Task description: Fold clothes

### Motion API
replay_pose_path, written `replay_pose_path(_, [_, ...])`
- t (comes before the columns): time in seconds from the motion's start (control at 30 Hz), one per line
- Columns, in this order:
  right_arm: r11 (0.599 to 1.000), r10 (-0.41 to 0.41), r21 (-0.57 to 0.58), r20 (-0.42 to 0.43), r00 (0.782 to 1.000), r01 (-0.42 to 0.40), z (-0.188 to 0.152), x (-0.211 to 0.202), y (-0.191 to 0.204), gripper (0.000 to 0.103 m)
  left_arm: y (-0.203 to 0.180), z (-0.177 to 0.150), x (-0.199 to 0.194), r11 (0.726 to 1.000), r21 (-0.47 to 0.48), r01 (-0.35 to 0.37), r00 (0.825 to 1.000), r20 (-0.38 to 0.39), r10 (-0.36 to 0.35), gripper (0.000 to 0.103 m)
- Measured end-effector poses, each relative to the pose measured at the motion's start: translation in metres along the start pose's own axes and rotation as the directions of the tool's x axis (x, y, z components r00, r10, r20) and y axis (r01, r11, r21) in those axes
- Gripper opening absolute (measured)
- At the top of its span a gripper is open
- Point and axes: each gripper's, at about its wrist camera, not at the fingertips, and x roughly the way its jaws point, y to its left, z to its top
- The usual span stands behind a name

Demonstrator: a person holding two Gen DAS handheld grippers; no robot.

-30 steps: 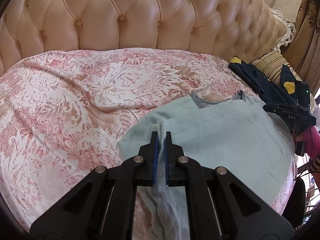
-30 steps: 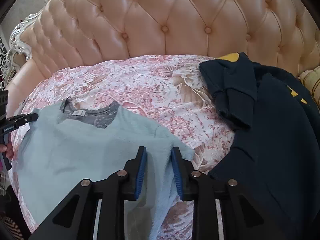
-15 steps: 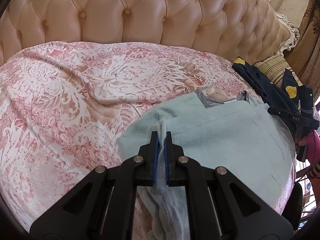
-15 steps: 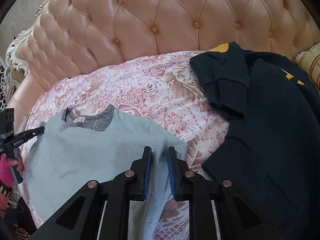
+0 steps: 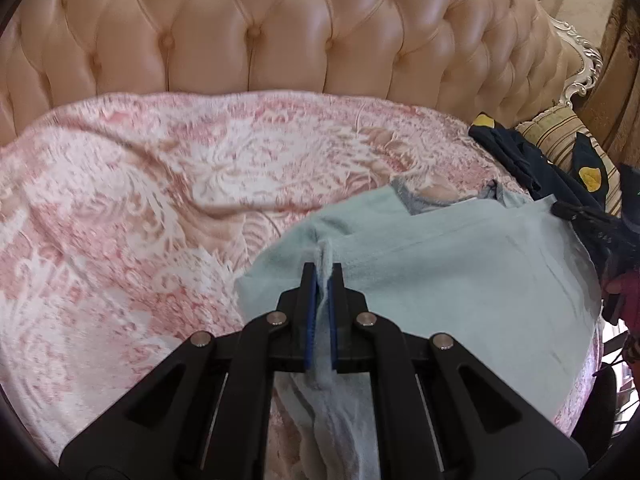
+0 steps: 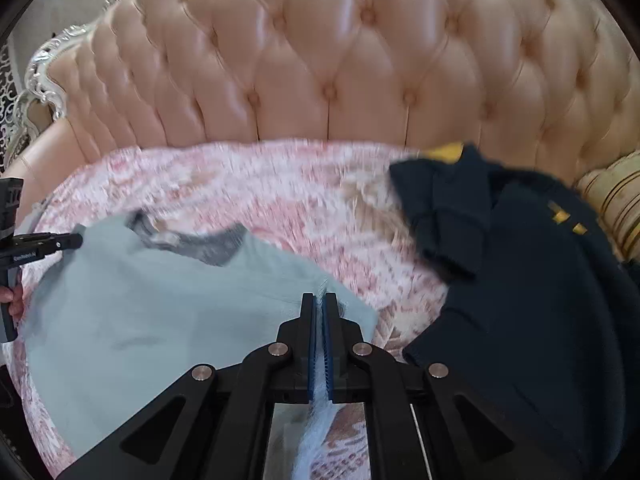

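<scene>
- Folding had barely begun: pale blue shirt (image 6: 168, 312) lay flat on the bed (image 5: 120, 200), beside the navy garment (image 6: 540, 300).
- Left claw (image 5: 323, 276) and right claw (image 6: 319, 304) each pinched a shirt edge.
- Navy garment waited unfolded.

Tufted peach leather headboard (image 5: 288, 32), silver carved trim (image 5: 580, 52); pink floral bedspread (image 5: 140, 200); striped pillow (image 5: 560, 136) at right.

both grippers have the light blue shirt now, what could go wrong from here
The right gripper pinches only a thin edge of the light blue shirt, so the cloth may slip out when lifted. The navy garment lies close beside it and could get dragged along. The left gripper holds bunched fabric, so the fold may come out uneven.
</scene>
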Motion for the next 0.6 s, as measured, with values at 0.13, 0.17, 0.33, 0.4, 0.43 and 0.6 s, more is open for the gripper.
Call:
replay_pose_path(0.13, [0.999, -0.021, -0.023, 0.075, 0.997, 0.023, 0.005, -0.025, 0.007, 0.003, -0.004, 0.007, -0.021, 1.000, 0.010, -0.003, 0.998, 0.056, 0.002, 0.006])
replay_pose_path(0.17, [0.999, -0.026, -0.028, 0.090, 0.996, 0.029, 0.006, -0.030, 0.008, 0.003, -0.005, 0.008, -0.025, 1.000, 0.016, -0.005, 0.998, 0.068, 0.004, 0.006])
replay_pose_path(0.33, [0.997, -0.060, -0.031, 0.135, 0.989, 0.065, 0.014, -0.042, 0.010, 0.003, -0.010, 0.022, -0.037, 0.999, 0.033, -0.030, 0.994, 0.107, 0.027, 0.006])
replay_pose_path(0.4, [0.997, -0.067, -0.018, 0.154, 0.986, 0.071, 0.017, -0.045, 0.008, 0.003, -0.009, 0.029, -0.039, 0.999, 0.025, -0.034, 0.992, 0.120, 0.031, 0.006])
replay_pose_path(0.43, [0.997, -0.070, -0.013, 0.161, 0.984, 0.073, 0.020, -0.046, 0.007, 0.003, -0.009, 0.032, -0.040, 0.999, 0.021, -0.036, 0.991, 0.127, 0.033, 0.006])
replay_pose_path(0.6, [0.996, -0.086, -0.008, 0.139, 0.987, 0.088, 0.029, -0.026, 0.000, 0.003, -0.005, 0.043, -0.012, 0.997, 0.009, -0.071, 0.995, 0.073, 0.071, 0.006])
